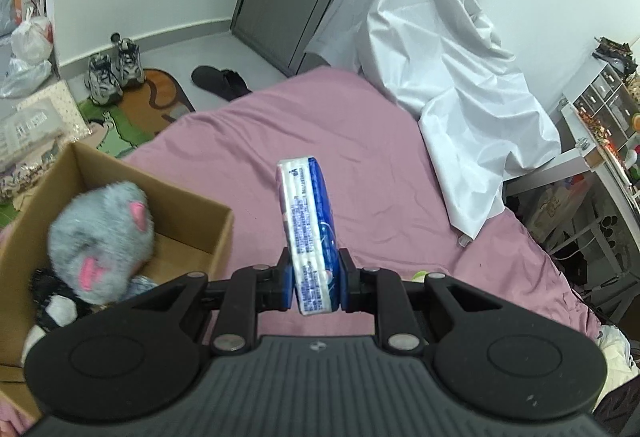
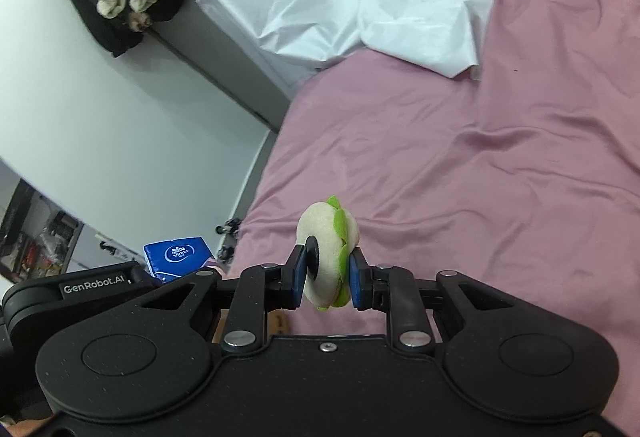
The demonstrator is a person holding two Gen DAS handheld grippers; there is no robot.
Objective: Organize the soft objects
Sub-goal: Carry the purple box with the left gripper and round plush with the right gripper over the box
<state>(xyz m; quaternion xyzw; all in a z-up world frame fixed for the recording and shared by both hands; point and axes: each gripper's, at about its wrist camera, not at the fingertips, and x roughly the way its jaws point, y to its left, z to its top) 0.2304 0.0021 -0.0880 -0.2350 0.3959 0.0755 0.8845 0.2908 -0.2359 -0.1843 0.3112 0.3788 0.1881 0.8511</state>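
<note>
Cloth, film, cardboard and matt plastic

A smooth, faintly sheened pink cloth bedsheet (image 1: 360, 141) is seen under a crinkled white glossy sheet (image 1: 448, 85); the blue-and-white tissue pack (image 1: 310, 233) is wrapped in shiny plastic film; the brown box (image 1: 188, 221) is of matt cardboard; the grey-and-pink toy (image 1: 100, 241) is fluffy plush; the cream-and-green soft toy (image 2: 328, 257) looks felted; matt, finely speckled black plastic with metal rivets is shown on the right gripper (image 2: 325, 277).

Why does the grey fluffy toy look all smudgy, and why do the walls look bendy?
Left wrist view: the grey plush toy in the cardboard box is blurred, while the tissue pack is sharp. Both views: the fisheye lens curves walls. Right wrist view: the small plush is sharp.
</note>
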